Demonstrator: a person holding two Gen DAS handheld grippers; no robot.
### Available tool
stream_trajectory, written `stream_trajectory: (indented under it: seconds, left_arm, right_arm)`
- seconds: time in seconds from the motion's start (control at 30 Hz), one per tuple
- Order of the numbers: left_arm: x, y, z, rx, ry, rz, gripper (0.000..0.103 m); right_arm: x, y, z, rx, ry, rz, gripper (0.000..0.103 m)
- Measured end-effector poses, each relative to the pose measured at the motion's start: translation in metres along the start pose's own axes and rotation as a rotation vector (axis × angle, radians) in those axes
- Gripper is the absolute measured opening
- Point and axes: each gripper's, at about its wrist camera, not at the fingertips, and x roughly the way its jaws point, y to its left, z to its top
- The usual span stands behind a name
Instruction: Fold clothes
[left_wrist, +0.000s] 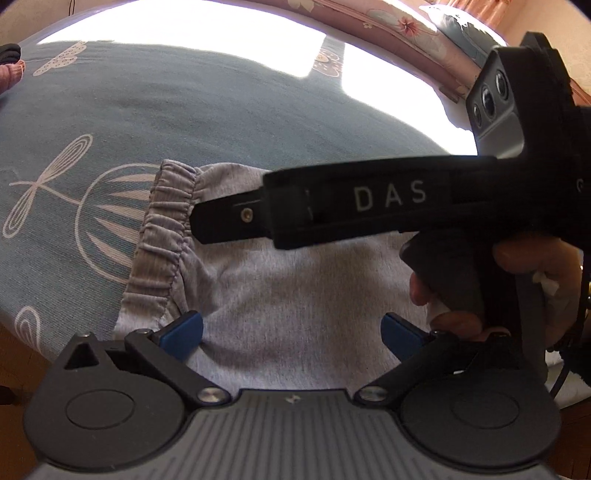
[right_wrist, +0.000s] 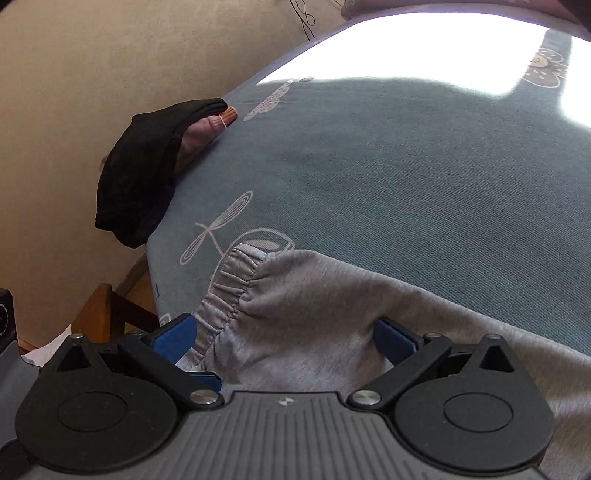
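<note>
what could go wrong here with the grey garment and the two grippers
1. The left gripper and right gripper are both open over the grey garment and sit very near each other, so they might collide when closing.
2. The garment lies near the edge of the bed; a tug might drag it off.
3. A pinch near the elastic cuff may catch one layer only, so the fold could go skewed.
</note>
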Motion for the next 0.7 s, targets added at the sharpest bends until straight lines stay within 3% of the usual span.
stream_trajectory:
  seconds: [0.17, 0.27, 0.43, 0.53, 0.7]
  left_arm:
    - [-0.006, -0.004, -0.007, 0.031, 0.001, -0.032, 0.102]
    - [0.001, 0.003, -0.016, -0.015, 0.027, -0.049, 0.102]
    - [-0.018, 0.004, -0.019, 0.008, -0.010, -0.067, 0.102]
    - [-0.034, 0.008, -0.021, 0.028, -0.038, -0.060, 0.102]
    - [-0.044, 0.010, -0.015, 0.060, -0.078, -0.043, 0.102]
  right_arm:
    - [-0.002, 0.010, 0.023, 0.021, 0.028, 0.102, 0.103]
    - [0.009, 0.010, 0.031, 0.026, 0.057, 0.111, 0.103]
    - [0.036, 0.017, 0.036, -0.006, 0.135, 0.112, 0.103]
    - [0.018, 0.016, 0.034, -0.018, 0.150, 0.124, 0.103]
    - [-0.033, -0.002, 0.013, -0.008, 0.173, 0.035, 0.103]
